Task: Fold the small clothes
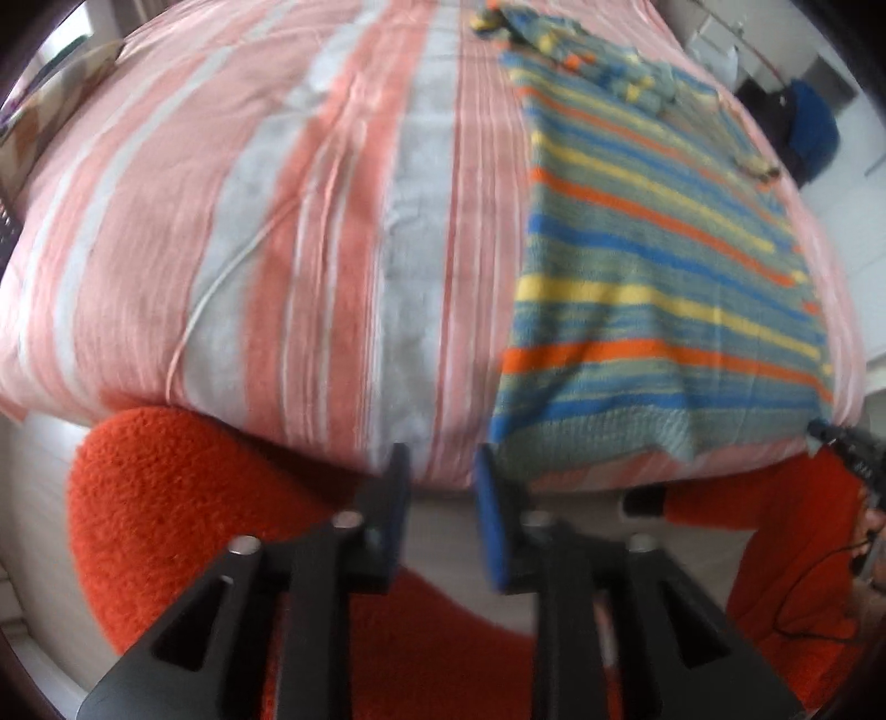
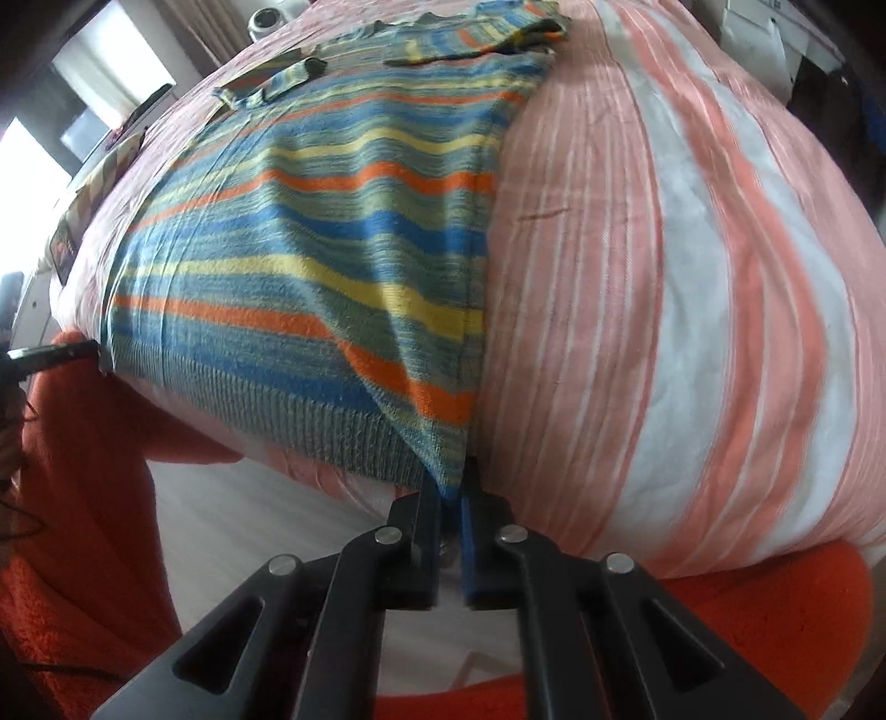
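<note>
A striped knit sweater (image 1: 653,260) in blue, yellow, orange and grey-green lies flat on the bed, its ribbed hem at the near edge. It also shows in the right wrist view (image 2: 332,260). My left gripper (image 1: 443,471) is open and empty at the bed's near edge, just left of the sweater's hem corner. My right gripper (image 2: 451,487) is shut on the sweater's near right hem corner, which is lifted into a fold. The sleeves lie folded at the far end (image 2: 443,39).
The bed cover (image 1: 277,221) has pink and grey-white stripes and drops off at the near edge. The person's orange fleece sleeves (image 1: 183,509) show below both grippers. A dark chair with blue cloth (image 1: 814,127) stands beyond the bed on the right.
</note>
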Demonstrator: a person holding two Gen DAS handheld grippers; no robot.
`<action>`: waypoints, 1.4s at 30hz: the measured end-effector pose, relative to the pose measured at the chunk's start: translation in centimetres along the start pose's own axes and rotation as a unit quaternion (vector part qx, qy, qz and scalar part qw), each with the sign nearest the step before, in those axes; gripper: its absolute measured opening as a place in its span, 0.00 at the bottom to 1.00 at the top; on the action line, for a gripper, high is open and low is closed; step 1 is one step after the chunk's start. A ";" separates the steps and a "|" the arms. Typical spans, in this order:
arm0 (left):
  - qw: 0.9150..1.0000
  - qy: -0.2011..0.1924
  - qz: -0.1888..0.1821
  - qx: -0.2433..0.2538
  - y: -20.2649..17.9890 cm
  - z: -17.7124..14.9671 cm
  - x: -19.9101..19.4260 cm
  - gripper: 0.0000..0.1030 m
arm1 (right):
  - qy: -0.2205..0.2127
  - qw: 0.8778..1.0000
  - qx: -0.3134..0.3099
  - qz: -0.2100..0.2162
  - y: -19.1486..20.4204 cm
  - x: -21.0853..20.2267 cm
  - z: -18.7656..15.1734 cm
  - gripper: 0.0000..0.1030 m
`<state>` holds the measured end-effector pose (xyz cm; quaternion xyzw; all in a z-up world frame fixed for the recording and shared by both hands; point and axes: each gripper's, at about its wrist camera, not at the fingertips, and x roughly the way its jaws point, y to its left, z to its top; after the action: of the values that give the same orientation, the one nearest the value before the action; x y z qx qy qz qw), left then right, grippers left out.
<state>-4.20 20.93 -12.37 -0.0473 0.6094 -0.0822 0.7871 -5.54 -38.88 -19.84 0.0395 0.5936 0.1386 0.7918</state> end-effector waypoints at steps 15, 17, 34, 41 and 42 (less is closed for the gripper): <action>0.987 -0.001 0.129 0.099 -7.7 -0.8 6.6 0.79 | -0.015 1.000 0.005 -0.006 0.4 -0.2 -0.2 0.10; 0.988 0.004 0.129 0.080 -6.1 -1.4 5.4 0.79 | -0.019 1.000 0.005 -0.010 0.4 -0.3 -0.4 0.12; 0.978 -0.160 0.128 -0.031 0.1 5.4 -0.2 0.96 | -0.180 0.978 0.034 -0.104 -1.0 -7.3 -1.4 0.67; 0.970 -0.181 0.140 -0.077 0.0 6.9 3.1 0.96 | -0.226 0.963 0.069 -0.132 -3.5 -7.5 -0.7 0.68; 0.970 -0.180 0.139 -0.083 0.1 6.5 3.3 0.96 | -0.225 0.963 0.077 -0.129 -3.8 -7.3 -0.9 0.68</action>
<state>2.86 20.25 -13.93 -0.0412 0.4629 0.0889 0.8810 -7.59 -44.59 -14.20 0.0533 0.4087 -0.0237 0.9108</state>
